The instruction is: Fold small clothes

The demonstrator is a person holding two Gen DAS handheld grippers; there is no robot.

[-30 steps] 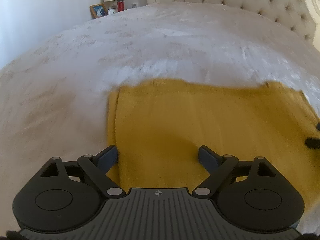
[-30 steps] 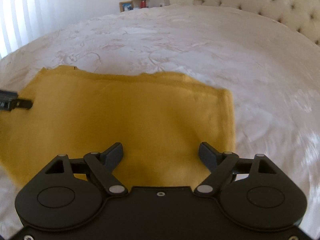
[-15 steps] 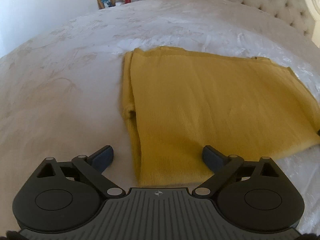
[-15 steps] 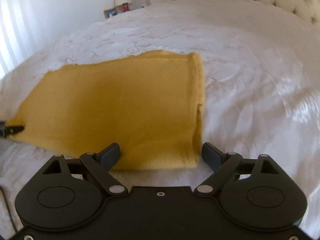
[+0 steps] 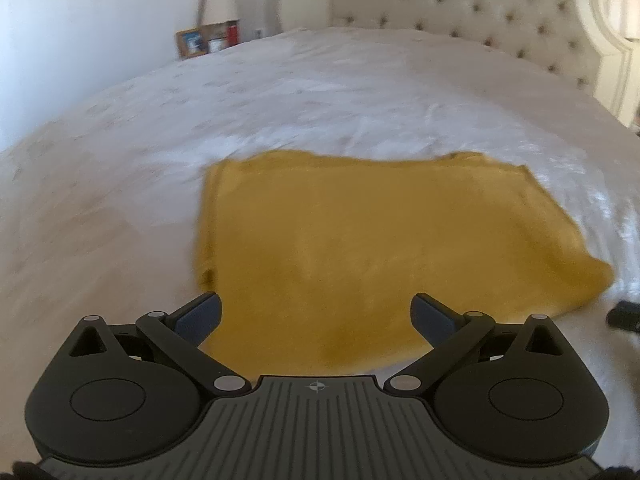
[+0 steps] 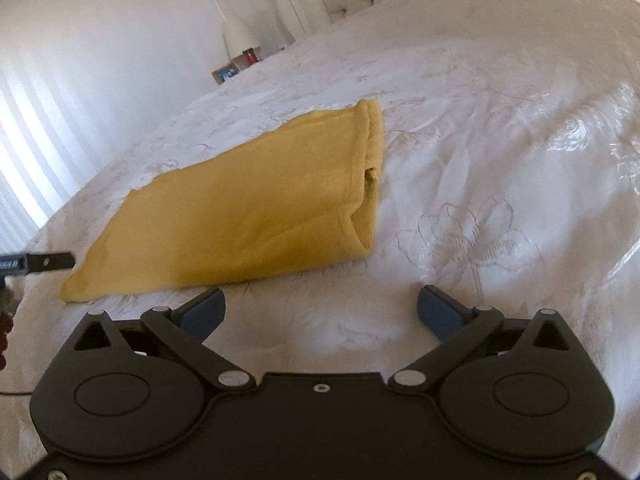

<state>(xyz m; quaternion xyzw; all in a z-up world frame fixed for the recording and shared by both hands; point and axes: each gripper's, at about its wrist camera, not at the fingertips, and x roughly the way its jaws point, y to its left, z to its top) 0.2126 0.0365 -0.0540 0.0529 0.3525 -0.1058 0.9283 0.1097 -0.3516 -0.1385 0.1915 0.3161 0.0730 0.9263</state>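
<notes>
A mustard-yellow knit garment lies folded flat on the white bedspread. My left gripper hovers over its near edge, jaws still opening wide, nothing gripped between them. In the right wrist view the same garment lies ahead and to the left, its folded side edge facing right. My right gripper is over bare bedspread just short of the garment, jaws opening wide and empty. A fingertip of the left gripper pokes in at the left edge.
A tufted cream headboard rises at the far end of the bed. A nightstand with a lamp, a picture frame and a red item stands at the back left. White curtains hang left.
Both grippers have pulled back from the garment and opened wider. The right gripper, earlier over the cloth, now stands off its near right corner; the left view shows more of the bed.
</notes>
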